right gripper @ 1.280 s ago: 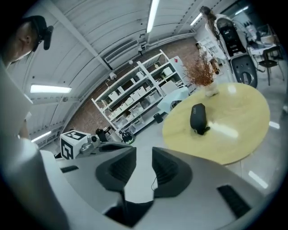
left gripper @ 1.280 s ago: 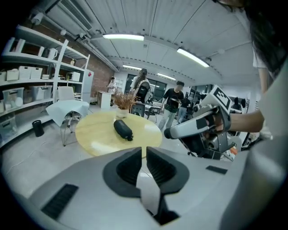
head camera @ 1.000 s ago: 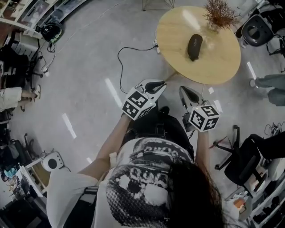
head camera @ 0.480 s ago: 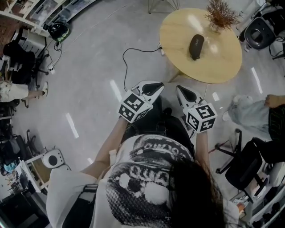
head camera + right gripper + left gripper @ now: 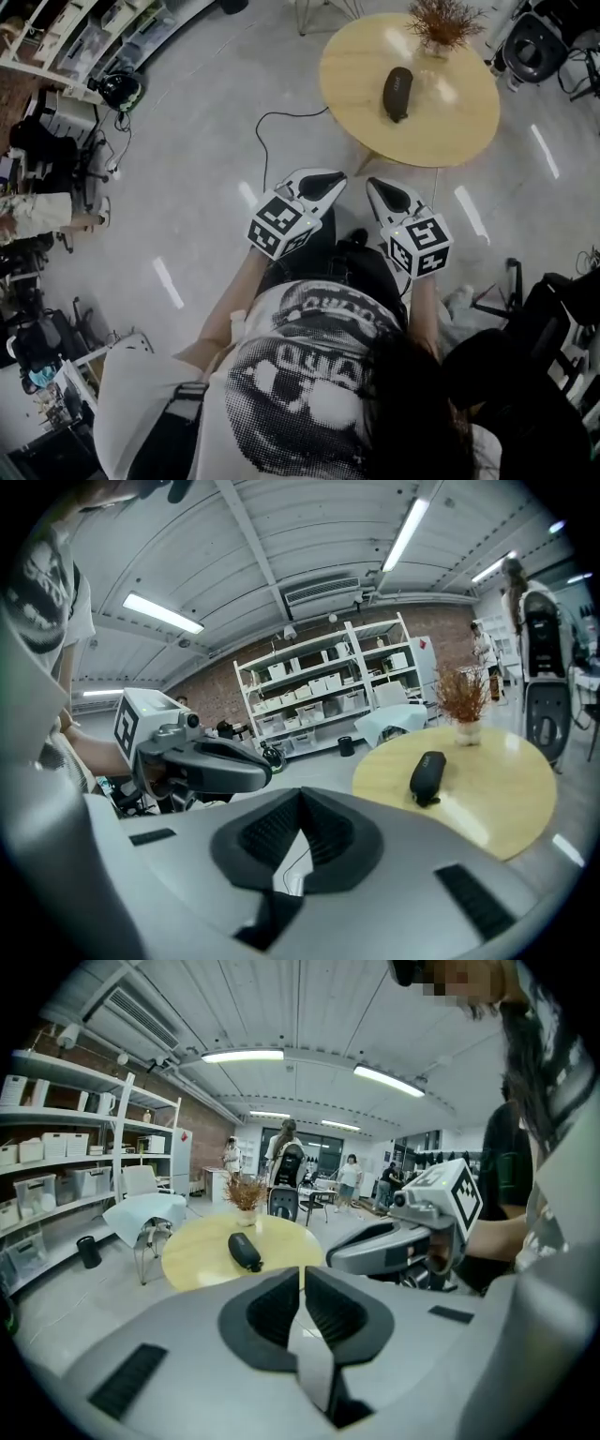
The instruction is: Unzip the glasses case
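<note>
A black zipped glasses case (image 5: 397, 93) lies on a round light-wood table (image 5: 356, 56), ahead of both grippers and well out of reach. It also shows as a dark oblong case (image 5: 246, 1252) in the left gripper view and as the same case (image 5: 427, 777) in the right gripper view. My left gripper (image 5: 336, 176) and right gripper (image 5: 371, 183) are held side by side in front of the person's body, short of the table's near edge. Both have their jaws together with nothing between them.
A dried plant in a small vase (image 5: 438, 21) stands on the table beyond the case. A black cable (image 5: 267, 141) runs across the grey floor left of the table. Shelves (image 5: 328, 700), chairs (image 5: 530, 37) and several people (image 5: 286, 1162) surround the area.
Both grippers have risen slightly and the right one has rolled a little. The head view has shifted, so the table sits a bit further left in the picture.
</note>
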